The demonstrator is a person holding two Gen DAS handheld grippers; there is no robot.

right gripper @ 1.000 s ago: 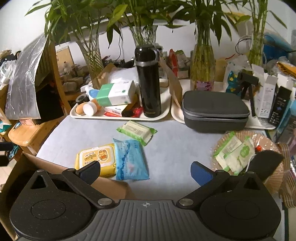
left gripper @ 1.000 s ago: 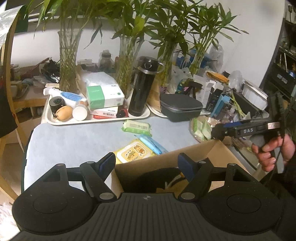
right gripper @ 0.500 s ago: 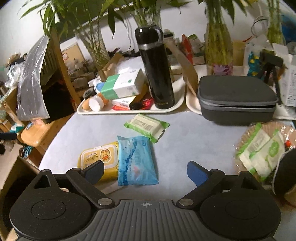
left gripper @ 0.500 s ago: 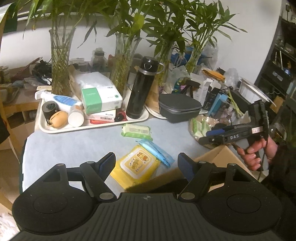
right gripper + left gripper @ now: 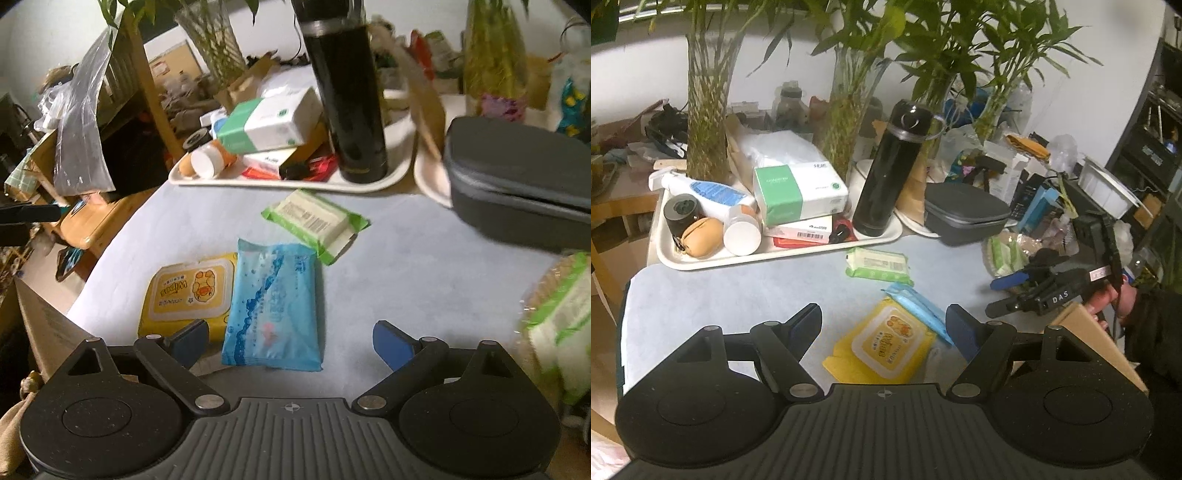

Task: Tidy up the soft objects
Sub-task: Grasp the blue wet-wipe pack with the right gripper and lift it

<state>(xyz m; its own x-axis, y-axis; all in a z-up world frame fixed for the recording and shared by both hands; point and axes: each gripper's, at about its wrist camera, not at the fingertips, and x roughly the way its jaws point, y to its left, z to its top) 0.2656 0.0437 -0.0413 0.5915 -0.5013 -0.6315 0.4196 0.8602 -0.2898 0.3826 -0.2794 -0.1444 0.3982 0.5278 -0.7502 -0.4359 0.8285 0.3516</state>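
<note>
We hold both grippers, left (image 5: 884,325) and right (image 5: 284,341), jaws apart and empty, above the yellow pack (image 5: 190,291) and blue pack (image 5: 275,306) lying touching on the table (image 5: 406,266).

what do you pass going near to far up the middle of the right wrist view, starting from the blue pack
blue wipes pack → green tissue pack → white tray → black flask standing on it

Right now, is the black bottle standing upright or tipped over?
Upright. The black bottle stands on its base on the tray, with its cap on top.
</note>
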